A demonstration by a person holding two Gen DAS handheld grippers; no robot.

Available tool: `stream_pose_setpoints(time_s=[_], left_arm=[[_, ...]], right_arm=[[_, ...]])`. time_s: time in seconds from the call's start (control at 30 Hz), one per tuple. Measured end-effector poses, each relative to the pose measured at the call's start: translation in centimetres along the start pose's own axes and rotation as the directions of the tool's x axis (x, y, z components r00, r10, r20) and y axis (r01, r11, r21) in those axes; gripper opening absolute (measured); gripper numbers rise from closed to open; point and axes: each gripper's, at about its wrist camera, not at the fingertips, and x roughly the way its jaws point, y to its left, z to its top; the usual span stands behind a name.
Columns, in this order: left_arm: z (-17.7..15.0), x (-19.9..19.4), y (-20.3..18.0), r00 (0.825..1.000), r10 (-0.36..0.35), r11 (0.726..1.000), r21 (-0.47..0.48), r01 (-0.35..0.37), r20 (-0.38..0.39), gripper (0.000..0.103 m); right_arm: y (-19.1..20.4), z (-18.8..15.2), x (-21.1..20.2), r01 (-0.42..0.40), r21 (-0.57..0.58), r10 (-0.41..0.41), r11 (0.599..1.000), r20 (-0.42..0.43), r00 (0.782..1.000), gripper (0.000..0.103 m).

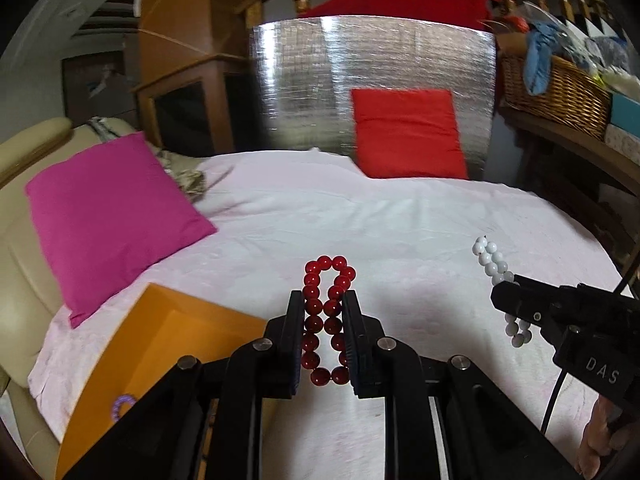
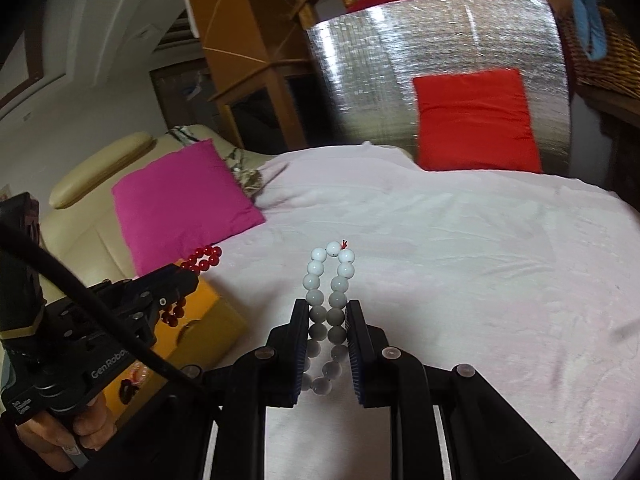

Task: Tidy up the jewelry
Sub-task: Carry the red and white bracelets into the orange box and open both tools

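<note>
Far left, a pink cushion [image 1: 108, 216] leans on the cream sofa [image 1: 24, 160] at the edge of the pale sheet [image 1: 400, 220]. Nearer, at the sheet's left edge, sits an orange box [image 1: 168, 332] with a small purple ring [image 1: 122, 405] in it (its other contents are too blurred to name).

My left gripper [image 1: 322, 300] has its fingers pressed in on a red bead bracelet [image 1: 328, 320], squeezing the loop into a long narrow shape held above the sheet, just right of the box; the loop's far end sticks out past the fingertips.

To its right, my right gripper [image 2: 328, 308] pinches a white bead bracelet [image 2: 328, 304] the same way, clear of the sheet, with a tiny red knot at its far end.

Far behind, a red cushion [image 1: 408, 132] stands against a silver foil panel [image 1: 312, 80], and a wicker basket [image 1: 556, 92] sits far right.
</note>
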Motion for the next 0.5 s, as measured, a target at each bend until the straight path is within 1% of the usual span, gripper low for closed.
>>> stream_pose_setpoints(time_s=[0.1,0.17,0.37,0.5], left_arm=[[-0.2,-0.6,1.8,1.0,0.023,0.999,-0.04,-0.023,-0.008,0.02],[-0.5,-1.1,3.0,0.999,0.049,0.997,-0.05,-0.05,-0.006,0.02],[-1.9,-2.8,5.5,0.99,0.138,0.989,-0.05,-0.139,-0.014,0.02],[-2.6,-3.7,7.1,0.984,0.178,0.982,-0.055,-0.179,-0.022,0.02]], right_arm=[[1.5,0.1,0.5,-0.025,-0.014,0.025,1.0,-0.003,1.0,0.02],[2.6,0.0,0.7,-0.043,-0.025,0.043,0.999,-0.003,0.999,0.02],[5.5,-0.1,1.5,-0.091,-0.049,0.091,0.995,-0.005,0.996,0.02],[7.2,-0.2,2.0,-0.121,-0.058,0.121,0.991,-0.005,0.993,0.02]])
